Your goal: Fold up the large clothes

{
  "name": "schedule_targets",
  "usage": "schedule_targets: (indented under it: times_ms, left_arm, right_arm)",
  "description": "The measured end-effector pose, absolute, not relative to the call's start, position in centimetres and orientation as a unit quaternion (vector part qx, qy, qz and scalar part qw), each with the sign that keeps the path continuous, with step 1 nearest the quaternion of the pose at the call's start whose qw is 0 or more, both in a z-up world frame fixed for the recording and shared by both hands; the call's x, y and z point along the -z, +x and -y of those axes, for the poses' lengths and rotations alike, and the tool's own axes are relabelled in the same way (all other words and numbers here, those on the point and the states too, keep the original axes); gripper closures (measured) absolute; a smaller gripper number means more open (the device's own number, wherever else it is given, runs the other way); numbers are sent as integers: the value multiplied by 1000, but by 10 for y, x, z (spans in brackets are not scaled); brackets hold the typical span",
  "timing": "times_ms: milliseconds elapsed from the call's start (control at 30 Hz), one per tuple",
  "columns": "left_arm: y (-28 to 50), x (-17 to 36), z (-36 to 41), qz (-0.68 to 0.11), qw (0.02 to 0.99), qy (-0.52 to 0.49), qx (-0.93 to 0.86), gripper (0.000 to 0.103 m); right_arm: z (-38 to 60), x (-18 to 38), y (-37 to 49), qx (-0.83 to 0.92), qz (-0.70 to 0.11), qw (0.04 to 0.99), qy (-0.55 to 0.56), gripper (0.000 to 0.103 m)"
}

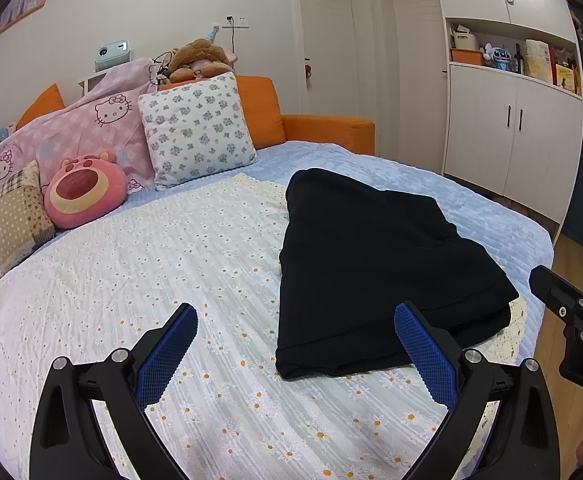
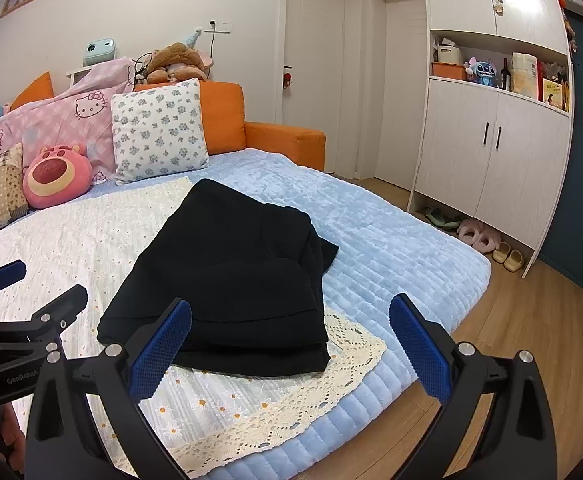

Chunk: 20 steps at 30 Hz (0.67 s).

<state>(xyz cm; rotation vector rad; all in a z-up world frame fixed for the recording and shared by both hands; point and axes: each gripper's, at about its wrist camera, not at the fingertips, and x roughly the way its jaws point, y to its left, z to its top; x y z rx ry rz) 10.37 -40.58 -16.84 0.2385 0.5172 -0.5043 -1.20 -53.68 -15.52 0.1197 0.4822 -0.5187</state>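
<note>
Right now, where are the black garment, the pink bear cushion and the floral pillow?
black garment [image 2: 227, 264]: right wrist view, middle of the folded stack.
pink bear cushion [image 1: 85, 190]: left wrist view, on its snout.
floral pillow [image 1: 195, 128]: left wrist view, centre of its front face.

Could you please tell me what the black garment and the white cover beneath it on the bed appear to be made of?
Black garment: probably a thick, matte knit or fleece; it folds in soft, bulky layers without shine. White cover: seemingly thin cotton, ribbed and embroidered with daisies, edged in openwork lace.
</note>
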Motion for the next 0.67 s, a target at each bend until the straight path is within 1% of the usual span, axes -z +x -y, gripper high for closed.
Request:
schedule_targets:
  times_ms: [300, 500, 667]
  left_arm:
    - [97, 162, 406, -222, 938, 120, 237, 3]
    - [100, 161, 403, -232, 934, 112, 248, 3]
    - [98, 158, 403, -216, 938, 117, 246, 3]
  right_arm:
    - [540, 164, -11, 250, -253, 932, 72, 5]
    - [537, 167, -10, 251, -257, 931, 61, 5]
    - [539, 166, -10, 253, -258, 930, 66, 5]
